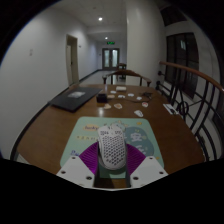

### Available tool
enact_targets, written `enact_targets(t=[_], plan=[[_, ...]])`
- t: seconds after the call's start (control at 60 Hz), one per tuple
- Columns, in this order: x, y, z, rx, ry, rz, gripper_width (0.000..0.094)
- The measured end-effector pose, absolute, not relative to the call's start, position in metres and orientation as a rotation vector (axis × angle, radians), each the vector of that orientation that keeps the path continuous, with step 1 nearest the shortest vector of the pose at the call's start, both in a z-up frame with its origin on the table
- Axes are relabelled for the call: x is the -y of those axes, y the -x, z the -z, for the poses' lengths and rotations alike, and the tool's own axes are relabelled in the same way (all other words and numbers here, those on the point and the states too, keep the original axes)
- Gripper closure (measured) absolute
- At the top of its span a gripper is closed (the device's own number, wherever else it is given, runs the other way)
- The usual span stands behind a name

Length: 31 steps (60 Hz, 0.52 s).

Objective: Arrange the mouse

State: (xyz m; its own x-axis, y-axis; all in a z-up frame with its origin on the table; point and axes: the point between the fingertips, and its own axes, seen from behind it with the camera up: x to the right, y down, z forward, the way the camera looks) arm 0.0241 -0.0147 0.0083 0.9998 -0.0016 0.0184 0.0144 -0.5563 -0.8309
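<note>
A white mouse (pixel 112 146) with a perforated shell stands between my fingers, its nose pointing away from me. My gripper (pixel 112 158) is shut on the mouse, and the purple pads (pixel 91 157) press on both of its sides. The mouse is over the near part of a pale green printed mouse mat (pixel 82 138), which lies on a round wooden table (pixel 50 120). I cannot tell whether the mouse rests on the mat or is held just above it.
A flat dark laptop-like thing (pixel 74 100) lies beyond the mat on the left. Several small white items (pixel 121 101) are scattered over the far half of the table, some near the right edge (pixel 176 111). A dark railing (pixel 195 95) runs at the right. A corridor lies beyond.
</note>
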Motion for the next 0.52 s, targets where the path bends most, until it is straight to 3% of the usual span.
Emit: enact_targets(t=[0.067,0.217,0.317,0.35,0.517], plan=[[0.018,-0.026,0.012,0.003,2.185,0.060,0.0576],[0.011,-0.032,0.011,0.124,2.162,0.168,0.0357],[0.028,-0.037,0.001,0.225,2.187,0.168,0.0052],[0.038,-0.035,-0.004,0.226,2.188,0.130,0.0093],[0.099,-0.042,-0.037,0.199,2.125,-0.063,0.0090]])
